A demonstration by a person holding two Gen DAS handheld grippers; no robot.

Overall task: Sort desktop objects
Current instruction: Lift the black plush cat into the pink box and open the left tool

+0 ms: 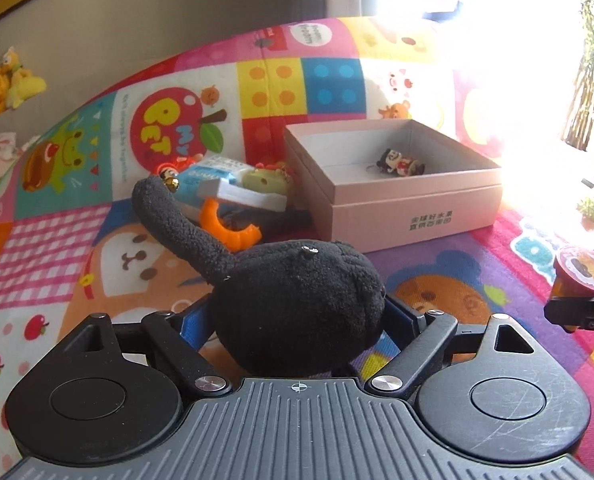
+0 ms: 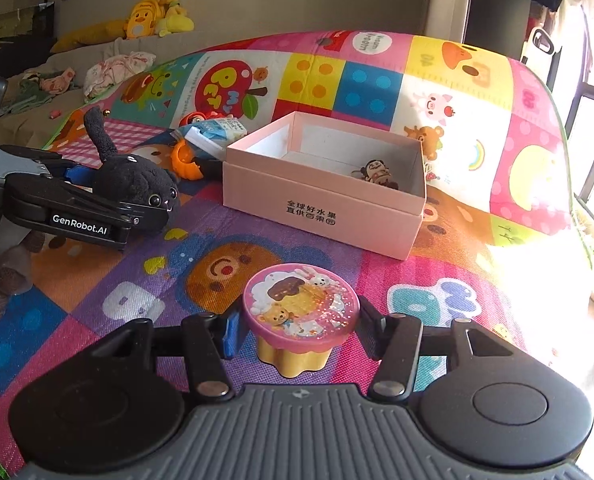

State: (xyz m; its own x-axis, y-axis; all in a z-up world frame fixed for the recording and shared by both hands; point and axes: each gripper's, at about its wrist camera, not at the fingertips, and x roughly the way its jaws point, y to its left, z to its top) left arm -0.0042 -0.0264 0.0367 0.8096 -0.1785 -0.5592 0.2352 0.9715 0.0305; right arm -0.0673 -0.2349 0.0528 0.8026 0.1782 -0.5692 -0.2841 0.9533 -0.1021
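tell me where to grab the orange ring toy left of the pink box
Take the orange ring toy across its near curved band, coming from above on the open mat side. It lies flat, its far part tucked under the white-and-blue packet, with the pink box close on its right.

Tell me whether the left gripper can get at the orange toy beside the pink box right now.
Probably not: the left gripper is shut on the black plush cat, so the orange toy stays out of reach until that's dropped.
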